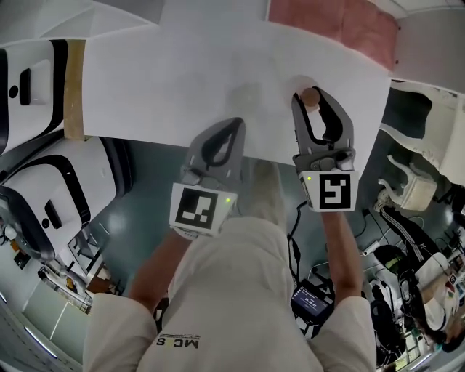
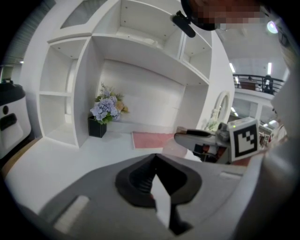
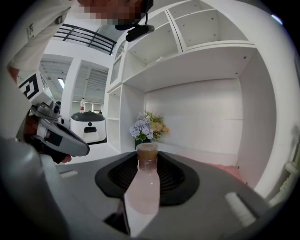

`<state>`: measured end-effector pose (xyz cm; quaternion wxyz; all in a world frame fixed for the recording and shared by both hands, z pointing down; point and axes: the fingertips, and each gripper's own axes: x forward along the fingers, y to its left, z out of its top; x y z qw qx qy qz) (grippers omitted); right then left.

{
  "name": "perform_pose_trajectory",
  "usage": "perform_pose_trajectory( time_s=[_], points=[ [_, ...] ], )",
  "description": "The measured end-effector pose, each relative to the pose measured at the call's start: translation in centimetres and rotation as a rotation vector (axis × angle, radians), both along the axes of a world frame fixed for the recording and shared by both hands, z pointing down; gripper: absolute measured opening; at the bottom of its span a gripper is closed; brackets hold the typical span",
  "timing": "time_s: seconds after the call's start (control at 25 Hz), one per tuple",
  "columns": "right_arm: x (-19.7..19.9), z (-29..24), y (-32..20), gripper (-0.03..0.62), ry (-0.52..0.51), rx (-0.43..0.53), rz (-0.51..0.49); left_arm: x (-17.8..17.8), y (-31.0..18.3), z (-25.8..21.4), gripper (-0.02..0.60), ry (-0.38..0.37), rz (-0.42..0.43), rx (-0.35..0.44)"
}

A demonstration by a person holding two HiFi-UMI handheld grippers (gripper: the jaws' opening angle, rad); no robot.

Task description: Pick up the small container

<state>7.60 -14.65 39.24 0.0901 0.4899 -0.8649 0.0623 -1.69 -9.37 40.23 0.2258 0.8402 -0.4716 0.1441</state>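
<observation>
The small container point(image 1: 311, 96) is a pale pink bottle with a brown cap. My right gripper point(image 1: 313, 102) is shut on it, over the white table point(image 1: 167, 80) near its front right. In the right gripper view the bottle point(image 3: 146, 187) stands between the jaws with its cap pointing away from the camera. My left gripper point(image 1: 236, 125) hovers at the table's front edge, to the left of the right one. Its jaws meet at the tips and hold nothing. The left gripper view shows the right gripper point(image 2: 202, 138) at its side.
A pink mat point(image 1: 330, 22) lies at the table's far right. A dark pot of flowers point(image 2: 104, 117) stands at the back, against a white shelf unit point(image 2: 79, 70). White machines point(image 1: 29, 80) stand left of the table. Cables and clutter point(image 1: 414, 276) cover the floor at the right.
</observation>
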Motion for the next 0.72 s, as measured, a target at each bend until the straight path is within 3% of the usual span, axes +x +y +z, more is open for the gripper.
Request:
perform_pose_trajectory(
  time_s=[0.16, 0.72],
  points=[
    [0.5, -1.9, 1.6, 0.129, 0.036, -0.013, -0.034, -0.2, 0.2, -2.3, 0.000, -0.017, 0.021, 0.039],
    [2.5, -10.5, 6.3, 0.129, 0.046, -0.001, -0.013, -0.2, 1.8, -10.8, 0.000, 0.006, 0.043, 0.125]
  ],
)
